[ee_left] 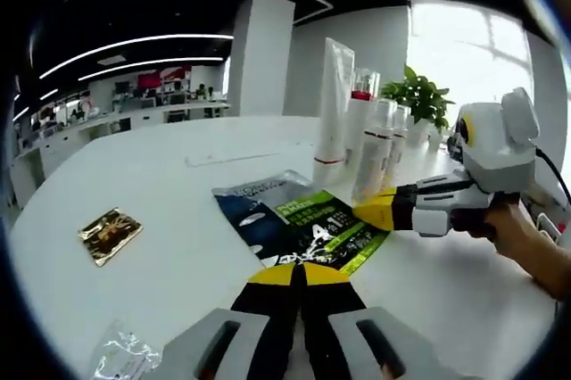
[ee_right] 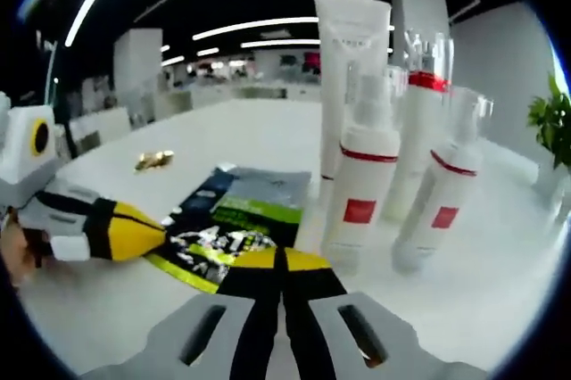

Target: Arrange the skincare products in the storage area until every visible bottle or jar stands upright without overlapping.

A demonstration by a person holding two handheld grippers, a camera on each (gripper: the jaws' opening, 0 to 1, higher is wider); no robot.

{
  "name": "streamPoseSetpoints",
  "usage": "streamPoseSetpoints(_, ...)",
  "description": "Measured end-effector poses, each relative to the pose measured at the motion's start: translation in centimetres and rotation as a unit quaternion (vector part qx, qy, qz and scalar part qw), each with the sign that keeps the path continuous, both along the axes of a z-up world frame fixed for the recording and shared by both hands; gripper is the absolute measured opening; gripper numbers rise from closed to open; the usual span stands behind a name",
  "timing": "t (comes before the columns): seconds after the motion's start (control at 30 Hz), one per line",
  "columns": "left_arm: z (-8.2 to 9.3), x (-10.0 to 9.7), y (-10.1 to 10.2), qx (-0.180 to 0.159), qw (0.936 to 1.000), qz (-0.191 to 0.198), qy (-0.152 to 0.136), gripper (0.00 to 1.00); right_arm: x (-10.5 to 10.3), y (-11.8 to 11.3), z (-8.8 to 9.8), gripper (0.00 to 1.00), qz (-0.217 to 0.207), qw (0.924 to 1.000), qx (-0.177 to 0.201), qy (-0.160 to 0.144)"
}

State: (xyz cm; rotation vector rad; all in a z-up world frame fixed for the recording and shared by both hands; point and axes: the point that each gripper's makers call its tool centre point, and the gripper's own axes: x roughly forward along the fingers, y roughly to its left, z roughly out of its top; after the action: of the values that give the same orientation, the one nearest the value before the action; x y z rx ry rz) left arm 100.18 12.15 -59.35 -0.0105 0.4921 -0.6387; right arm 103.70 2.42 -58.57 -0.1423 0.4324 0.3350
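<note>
Several skincare items stand upright and close together on the white table (ee_left: 134,175): a tall white tube (ee_left: 335,99) (ee_right: 351,68) and three clear-capped white bottles with red bands (ee_right: 361,188) (ee_right: 442,206) (ee_right: 419,130), the bottles (ee_left: 375,152) being right of centre in the left gripper view. In front of them lie flat sachets, a green-and-black one (ee_left: 326,224) (ee_right: 223,242) overlapping a dark blue one (ee_left: 245,210) (ee_right: 241,193). My left gripper (ee_left: 299,271) (ee_right: 147,233) is shut, tips at the green sachet's edge. My right gripper (ee_right: 281,260) (ee_left: 379,210) is shut at its opposite edge.
A gold foil packet (ee_left: 109,235) (ee_right: 153,161) lies apart to the left. A crumpled clear wrapper (ee_left: 125,358) sits near the table's front edge. A potted plant (ee_left: 417,95) stands behind the bottles. A hand (ee_left: 522,237) holds the right gripper.
</note>
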Motion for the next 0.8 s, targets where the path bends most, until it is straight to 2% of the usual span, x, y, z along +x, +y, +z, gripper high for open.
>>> streamPoseSetpoints(0.17, -0.2, 0.0, 0.0, 0.001, 1.0, -0.002, -0.001, 0.01, 0.0, 0.0, 0.1, 0.0, 0.002, 1.0, 0.001, -0.004)
streamPoseSetpoints(0.23, -0.1, 0.1, 0.1, 0.02, 0.9996, -0.016, -0.015, 0.03, -0.1, 0.2, 0.4, 0.0, 0.008, 0.9999, 0.011, -0.008)
streamPoseSetpoints(0.27, 0.0, 0.4, 0.7, 0.039, 0.9988, -0.008, -0.027, 0.03, -0.3, 0.4, 0.9, 0.0, 0.012, 0.9997, 0.018, -0.013)
streamPoseSetpoints(0.33, 0.5, 0.8, 0.9, 0.04, 0.9981, 0.0, -0.046, 0.03, -0.4, 0.5, 1.5, 0.0, 0.014, 0.9994, 0.023, -0.021)
streamPoseSetpoints(0.47, 3.0, 1.0, 1.8, -0.02, 0.997, 0.027, -0.07, 0.04, -0.6, 0.5, 2.4, 0.0, 0.017, 0.9988, 0.032, -0.034)
streamPoseSetpoints(0.63, 4.9, 1.6, 4.1, -0.045, 0.9925, 0.06, -0.096, 0.05, -0.7, 0.7, 2.5, 0.0, 0.021, 0.9985, 0.037, -0.035)
streamPoseSetpoints(0.8, 6.6, 2.2, 6.6, -0.087, 0.988, 0.083, -0.097, 0.06, -0.9, 1.0, 2.6, 0.0, 0.026, 0.9983, 0.038, -0.035)
